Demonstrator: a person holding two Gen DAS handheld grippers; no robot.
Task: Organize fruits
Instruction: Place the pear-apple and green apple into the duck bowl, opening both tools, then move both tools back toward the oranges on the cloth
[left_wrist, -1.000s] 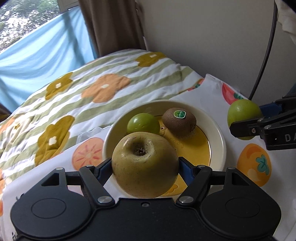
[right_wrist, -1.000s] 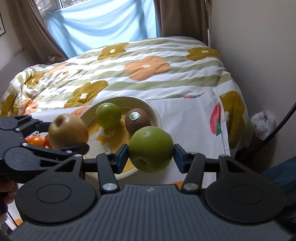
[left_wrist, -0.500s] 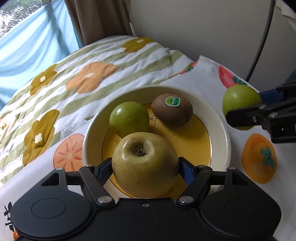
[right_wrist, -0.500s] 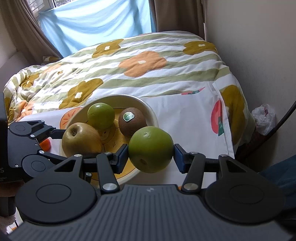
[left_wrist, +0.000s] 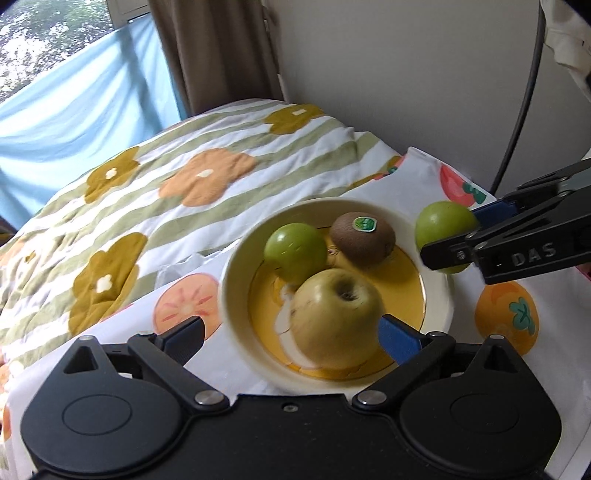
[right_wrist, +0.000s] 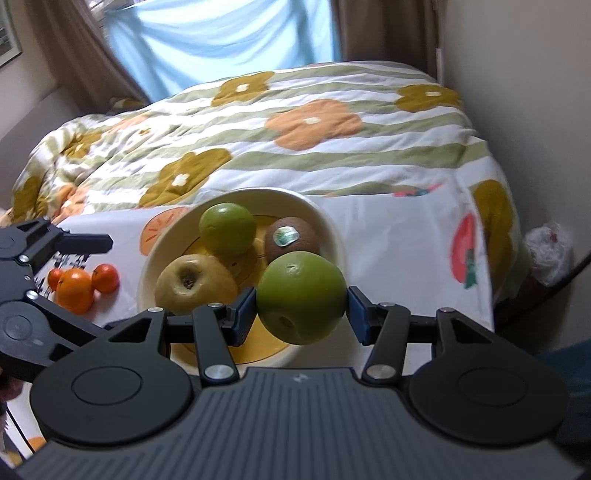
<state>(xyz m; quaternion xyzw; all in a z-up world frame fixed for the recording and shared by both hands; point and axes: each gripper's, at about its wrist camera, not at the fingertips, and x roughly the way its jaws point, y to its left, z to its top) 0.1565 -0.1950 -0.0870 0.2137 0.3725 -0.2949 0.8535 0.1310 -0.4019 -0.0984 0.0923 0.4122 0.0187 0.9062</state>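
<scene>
Bed, yellow apple (left_wrist: 334, 319) in bowl (left_wrist: 236, 295), left gripper (left_wrist: 291, 334) just opened

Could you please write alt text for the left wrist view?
The left gripper, jaws just opened wide, has the yellow apple lying free in the bowl beside a green fruit and kiwi. At right, the right gripper holds a green apple.

Both wrist views downward (shared bowl (left_wrist: 231, 280))
</scene>
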